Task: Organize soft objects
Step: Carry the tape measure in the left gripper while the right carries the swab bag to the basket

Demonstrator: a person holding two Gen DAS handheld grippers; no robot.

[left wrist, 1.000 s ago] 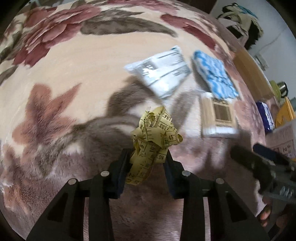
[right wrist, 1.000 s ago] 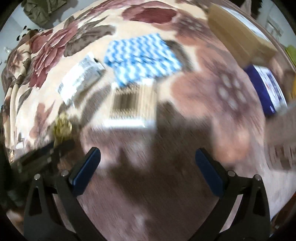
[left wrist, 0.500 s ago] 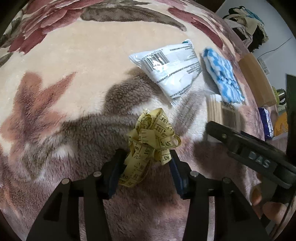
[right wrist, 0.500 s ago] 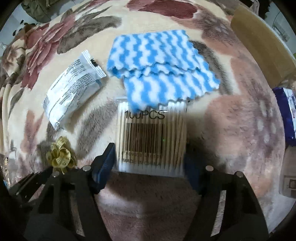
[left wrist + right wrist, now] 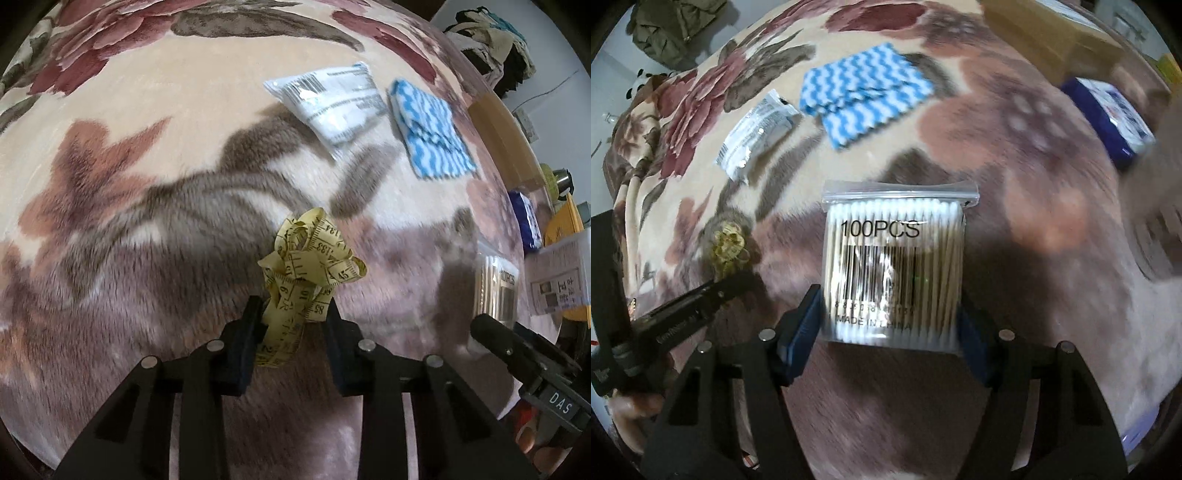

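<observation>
My left gripper [image 5: 293, 312] is shut on a bunched yellow tape measure [image 5: 308, 266] and holds it over the floral plush blanket [image 5: 147, 158]. My right gripper [image 5: 890, 314] is shut on a clear zip bag of cotton swabs [image 5: 894, 266] marked 100PCS, lifted off the blanket. That bag also shows at the right in the left wrist view [image 5: 496, 291]. A white plastic packet [image 5: 328, 107] and a blue-and-white wavy cloth [image 5: 430, 142] lie farther out on the blanket; both show in the right wrist view, the packet [image 5: 757, 133] and the cloth [image 5: 864, 92].
A wooden board [image 5: 506, 147] edges the blanket on the right. A dark blue pack [image 5: 1108, 118] lies beyond it, with a white box [image 5: 561, 277] and a yellow container nearby. A green garment [image 5: 672, 26] lies at the far left corner.
My right gripper closed on the cotton swab bag and pulled it back away from the blue cloth. My left gripper kept holding the tape measure, shifting slightly.
</observation>
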